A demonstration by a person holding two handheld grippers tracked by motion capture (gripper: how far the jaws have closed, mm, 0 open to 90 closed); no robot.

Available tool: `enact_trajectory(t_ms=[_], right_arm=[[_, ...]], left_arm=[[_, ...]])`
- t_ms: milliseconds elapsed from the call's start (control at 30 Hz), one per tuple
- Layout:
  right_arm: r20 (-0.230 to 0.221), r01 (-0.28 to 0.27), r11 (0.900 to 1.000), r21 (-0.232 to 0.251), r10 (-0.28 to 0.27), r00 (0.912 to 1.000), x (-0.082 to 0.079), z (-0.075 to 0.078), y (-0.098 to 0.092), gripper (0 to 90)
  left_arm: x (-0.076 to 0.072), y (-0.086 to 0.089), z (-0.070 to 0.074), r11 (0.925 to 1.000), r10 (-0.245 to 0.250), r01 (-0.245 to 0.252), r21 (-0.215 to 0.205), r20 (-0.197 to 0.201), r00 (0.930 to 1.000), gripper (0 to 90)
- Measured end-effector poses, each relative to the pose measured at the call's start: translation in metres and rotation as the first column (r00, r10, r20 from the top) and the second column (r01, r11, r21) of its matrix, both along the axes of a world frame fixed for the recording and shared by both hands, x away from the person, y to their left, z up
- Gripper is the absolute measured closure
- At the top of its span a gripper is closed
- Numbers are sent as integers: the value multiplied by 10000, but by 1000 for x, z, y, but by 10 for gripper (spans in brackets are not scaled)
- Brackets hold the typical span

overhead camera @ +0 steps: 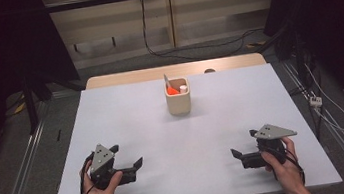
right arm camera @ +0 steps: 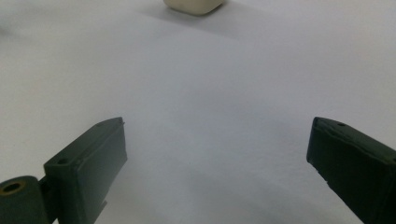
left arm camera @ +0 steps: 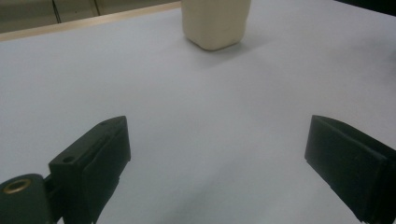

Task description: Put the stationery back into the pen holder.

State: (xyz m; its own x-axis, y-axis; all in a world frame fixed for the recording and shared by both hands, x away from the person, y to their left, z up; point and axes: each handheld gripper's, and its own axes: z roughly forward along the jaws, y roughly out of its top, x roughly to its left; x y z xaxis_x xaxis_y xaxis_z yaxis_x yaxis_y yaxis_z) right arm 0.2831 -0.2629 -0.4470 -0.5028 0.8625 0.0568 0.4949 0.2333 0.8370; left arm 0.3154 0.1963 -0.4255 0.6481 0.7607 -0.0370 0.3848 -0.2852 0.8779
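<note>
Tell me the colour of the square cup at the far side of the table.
Cream, or pale beige. The cup shows best in the high view.

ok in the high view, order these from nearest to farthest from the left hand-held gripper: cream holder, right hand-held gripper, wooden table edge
Measured from the left hand-held gripper:
1. Cream holder, centre, toward the far side.
2. Right hand-held gripper, near right.
3. Wooden table edge, along the far side.

From above our side we look forward and down over the whole white rectangular table [overhead camera: 129, 133]. Our two gripper views sit low and close to its surface, both facing the cream plastic holder [overhead camera: 179, 102] [left arm camera: 215, 23] [right arm camera: 194, 5], which all views share.
</note>
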Motion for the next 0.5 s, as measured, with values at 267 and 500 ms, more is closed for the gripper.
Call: enact_trajectory(t_ms=[267, 500], right_arm=[[0, -77, 10000, 8, 77, 10000, 1, 0, 0, 48], [35, -88, 10000, 7, 88, 10000, 0, 0, -1, 47]], left_arm=[[1, 2, -6, 9996, -120, 126, -268, 213, 9997, 62], [1, 3, -10, 9990, 203, -200, -397, 68, 9998, 62]])
